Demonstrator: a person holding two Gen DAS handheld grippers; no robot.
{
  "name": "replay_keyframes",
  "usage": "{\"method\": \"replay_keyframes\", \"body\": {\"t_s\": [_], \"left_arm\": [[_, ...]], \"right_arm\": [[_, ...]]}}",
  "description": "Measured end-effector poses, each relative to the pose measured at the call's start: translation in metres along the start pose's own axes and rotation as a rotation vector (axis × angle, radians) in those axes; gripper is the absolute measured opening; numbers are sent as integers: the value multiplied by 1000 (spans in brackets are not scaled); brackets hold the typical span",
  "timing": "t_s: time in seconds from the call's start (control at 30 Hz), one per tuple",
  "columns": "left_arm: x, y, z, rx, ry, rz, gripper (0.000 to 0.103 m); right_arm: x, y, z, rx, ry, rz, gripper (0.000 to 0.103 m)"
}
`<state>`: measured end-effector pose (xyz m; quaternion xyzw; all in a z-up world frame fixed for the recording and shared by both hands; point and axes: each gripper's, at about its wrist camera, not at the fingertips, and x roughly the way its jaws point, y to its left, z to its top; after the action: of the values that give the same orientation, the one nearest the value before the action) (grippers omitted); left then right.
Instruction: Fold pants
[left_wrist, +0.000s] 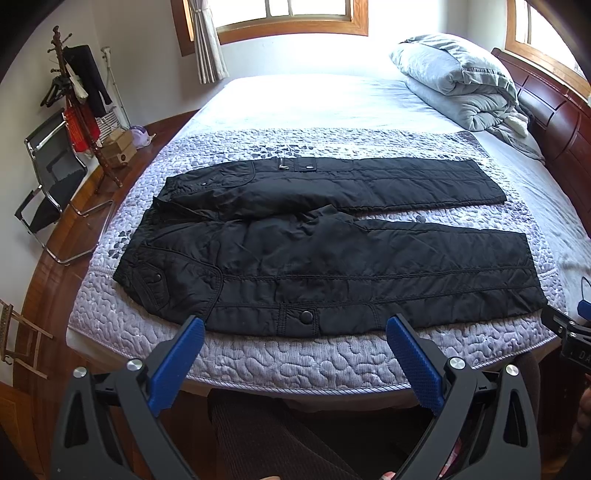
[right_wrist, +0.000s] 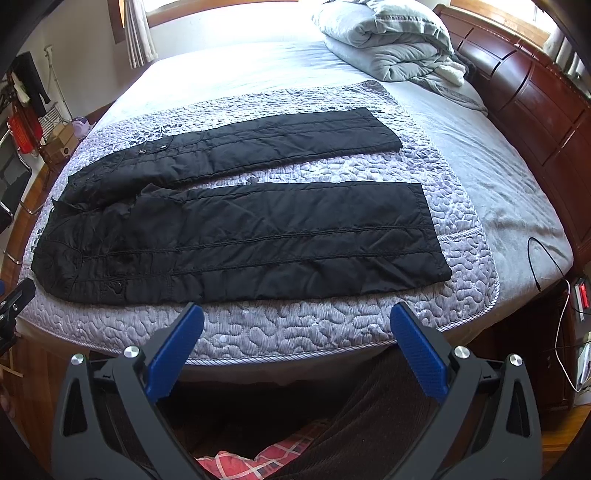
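Tongs (left_wrist: 295, 325) agape above quilted bed (left_wrist: 295, 354)

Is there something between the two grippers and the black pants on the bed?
Nothing visible. The left gripper and right gripper are open before the pants, with only bare quilted cover between.
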<state>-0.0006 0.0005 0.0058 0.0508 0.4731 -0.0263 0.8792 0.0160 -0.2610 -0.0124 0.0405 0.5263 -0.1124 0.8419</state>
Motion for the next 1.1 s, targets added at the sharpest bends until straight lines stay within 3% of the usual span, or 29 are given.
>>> {"method": "replay_keyframes", "body": {"t_s": [0.63,0.73,0.9,1.0,1.1], "left_arm": [[2,0,-1,3,3,-3,100],[4,1,1,-2,4,-30,99],[34,18,5,-103,108,-227,100],[67,43,10,-158,184,-233,99],[99,82,33,-182,222,-196,99]], "right_arm": [[1,-1,0,1,5,0,101],[5,1,1,-5,10,3,101],[19,-6,11,-5,18,17,101],[31,-24,31,-17,19,28,101],[48,-51,74,-46,8,14,101]]}}
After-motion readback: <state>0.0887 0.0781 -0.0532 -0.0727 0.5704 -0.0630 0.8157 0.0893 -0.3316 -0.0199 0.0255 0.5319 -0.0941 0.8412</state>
